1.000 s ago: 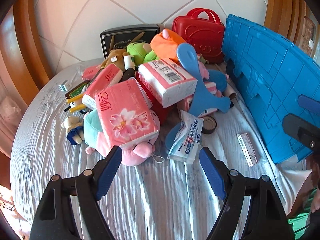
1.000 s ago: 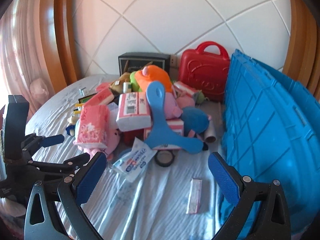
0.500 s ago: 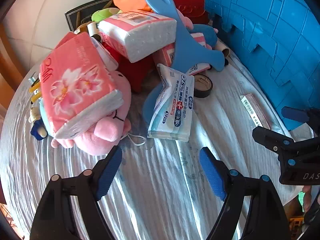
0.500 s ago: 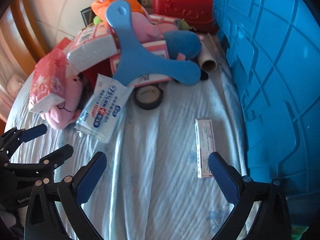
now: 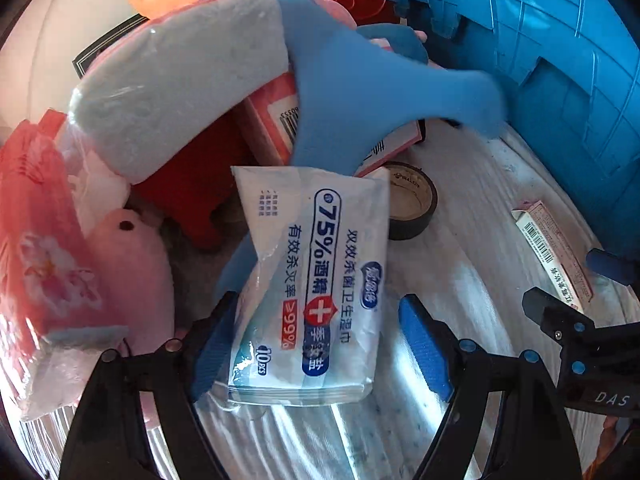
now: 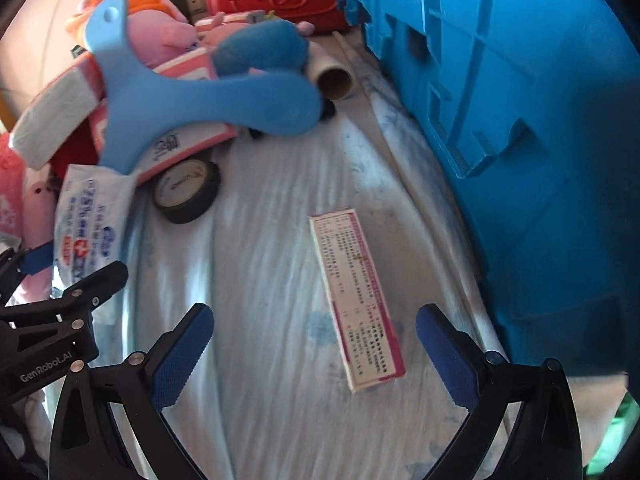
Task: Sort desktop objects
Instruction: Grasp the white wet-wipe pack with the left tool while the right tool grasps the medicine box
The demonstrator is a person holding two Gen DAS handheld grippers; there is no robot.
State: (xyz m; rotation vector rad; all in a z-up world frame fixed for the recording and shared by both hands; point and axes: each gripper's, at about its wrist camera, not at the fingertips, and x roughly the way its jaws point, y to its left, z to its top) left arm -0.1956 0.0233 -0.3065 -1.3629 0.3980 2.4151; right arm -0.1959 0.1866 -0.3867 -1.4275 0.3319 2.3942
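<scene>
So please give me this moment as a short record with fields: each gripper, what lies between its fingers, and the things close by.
left gripper: open, the wet wipes pack lies between its fingers, not squeezed
right gripper: open, over the slim pink-edged box, not touching it
surface: wrinkled white cloth
near the wipes: black tape roll, partly behind the pack
above the tape: blue plastic paddle-shaped piece resting on the pile
right side: blue crate
</scene>
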